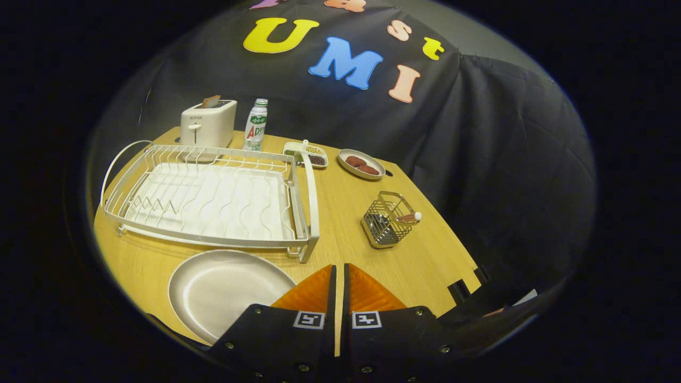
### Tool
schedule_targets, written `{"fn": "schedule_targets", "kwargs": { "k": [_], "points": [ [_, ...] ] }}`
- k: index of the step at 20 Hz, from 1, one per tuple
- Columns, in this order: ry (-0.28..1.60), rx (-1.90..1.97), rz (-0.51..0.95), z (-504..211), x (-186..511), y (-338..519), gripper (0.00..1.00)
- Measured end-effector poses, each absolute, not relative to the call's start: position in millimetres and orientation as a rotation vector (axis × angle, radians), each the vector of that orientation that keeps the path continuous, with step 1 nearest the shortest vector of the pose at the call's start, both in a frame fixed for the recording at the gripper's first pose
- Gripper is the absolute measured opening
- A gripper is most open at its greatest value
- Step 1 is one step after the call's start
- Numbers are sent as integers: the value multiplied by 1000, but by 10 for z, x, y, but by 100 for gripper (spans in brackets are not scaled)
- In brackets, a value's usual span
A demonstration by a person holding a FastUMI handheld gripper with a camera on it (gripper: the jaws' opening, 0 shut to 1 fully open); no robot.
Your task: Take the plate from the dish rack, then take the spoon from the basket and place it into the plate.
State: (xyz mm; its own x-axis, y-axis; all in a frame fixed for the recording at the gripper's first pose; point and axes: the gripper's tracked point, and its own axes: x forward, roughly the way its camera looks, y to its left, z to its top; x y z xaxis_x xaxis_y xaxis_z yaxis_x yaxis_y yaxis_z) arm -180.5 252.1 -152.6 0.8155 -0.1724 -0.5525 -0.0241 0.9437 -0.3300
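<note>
table (372, 250): light wood top, takes up most of the scene. Near right edge has a few dark notches, hard to say what those are.
rack (213, 197): white wire dish rack, sits beyond the fingers and off to the left. Nothing standing in its slots as far as I can see, just the wavy drain tray underneath. A thin white loop sticks out from its far left end.
plate (223, 290): pale and round, lying flat on the table just in front of the rack, right beside the left finger. Its near edge is cut off by the gripper body.
gripper (339, 279): held low over the near table edge, pointing across the table. Fingers pinched almost together with only a thin slit between, nothing in there.
toaster (208, 125): white, behind the rack's far corner, something brownish poking out the top.
basket (388, 219): small wire one, ahead and a bit right of the fingers, well apart from the plate.
bottle (256, 125): upright next to the toaster.
dish (361, 163): oval, a couple of reddish lumps on it, can't tell what.
tray (306, 154): little divided one beside the dish, contents too small to make out.
spoon (408, 217): in the basket, white-tipped handle leaning out over the right rim; the bowl end is lost down in the wire.
</note>
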Motion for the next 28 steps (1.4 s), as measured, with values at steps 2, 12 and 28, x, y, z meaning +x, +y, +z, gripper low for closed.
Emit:
{"fn": "schedule_targets", "kwargs": {
  "k": [2, 12, 28],
  "points": [
    [599, -323, -109, -1431, -1705, 2421, 5],
    [579, -287, -216, -1263, -1172, 1852, 21],
    [649, -212, -178, -1590, -699, 1493, 31]
  ]
}}
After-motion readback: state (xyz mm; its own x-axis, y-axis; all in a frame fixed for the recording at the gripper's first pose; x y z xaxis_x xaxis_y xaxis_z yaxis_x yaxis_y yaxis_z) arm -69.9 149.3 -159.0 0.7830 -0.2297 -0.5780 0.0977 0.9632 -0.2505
